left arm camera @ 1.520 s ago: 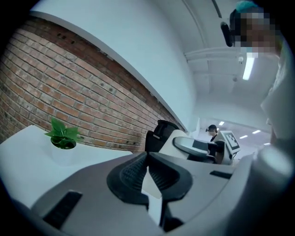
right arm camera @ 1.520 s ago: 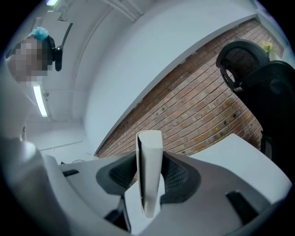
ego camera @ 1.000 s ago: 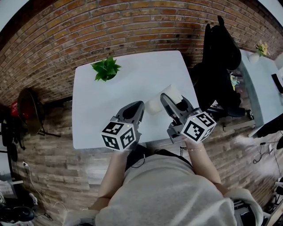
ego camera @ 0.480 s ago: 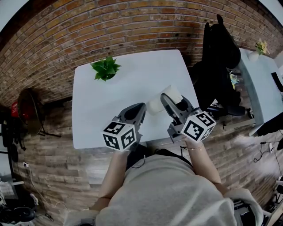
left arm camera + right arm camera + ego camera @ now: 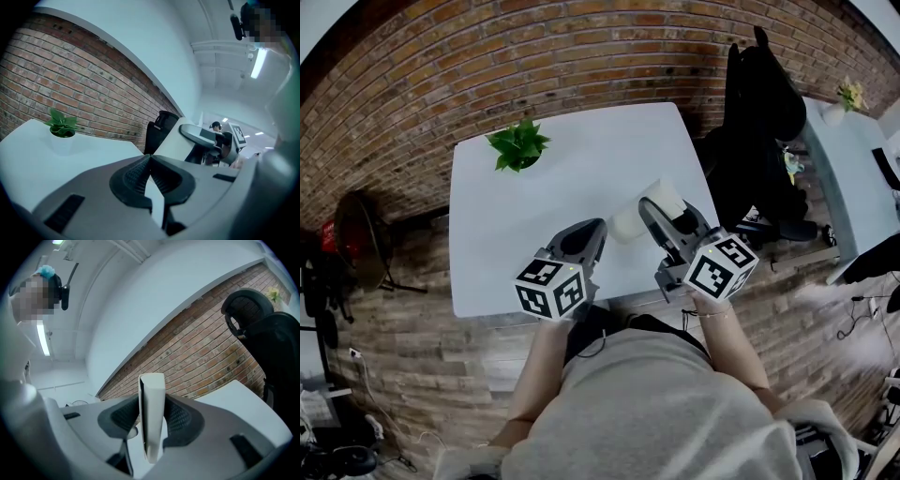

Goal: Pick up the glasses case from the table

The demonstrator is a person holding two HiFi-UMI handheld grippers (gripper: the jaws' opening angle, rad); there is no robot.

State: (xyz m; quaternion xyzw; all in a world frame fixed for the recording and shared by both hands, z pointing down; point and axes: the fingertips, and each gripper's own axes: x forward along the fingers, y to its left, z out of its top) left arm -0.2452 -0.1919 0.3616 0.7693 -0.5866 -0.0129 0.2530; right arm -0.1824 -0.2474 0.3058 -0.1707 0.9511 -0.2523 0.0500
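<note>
The glasses case [image 5: 628, 223] is a white oblong, and my right gripper [image 5: 667, 212] is shut on it over the near right part of the white table [image 5: 534, 197]. In the right gripper view the case [image 5: 153, 418] stands on edge between the two ribbed pads. Whether it is off the tabletop I cannot tell. My left gripper [image 5: 586, 231] hovers just left of it near the table's front edge, jaws shut with nothing between them. In the left gripper view its tips [image 5: 150, 161] meet, and the case [image 5: 171, 138] shows to the right.
A small green potted plant [image 5: 517, 145] stands at the table's far left corner. A black office chair [image 5: 764, 103] stands close to the table's right side. A brick wall runs behind, and another pale table [image 5: 853, 178] lies further right.
</note>
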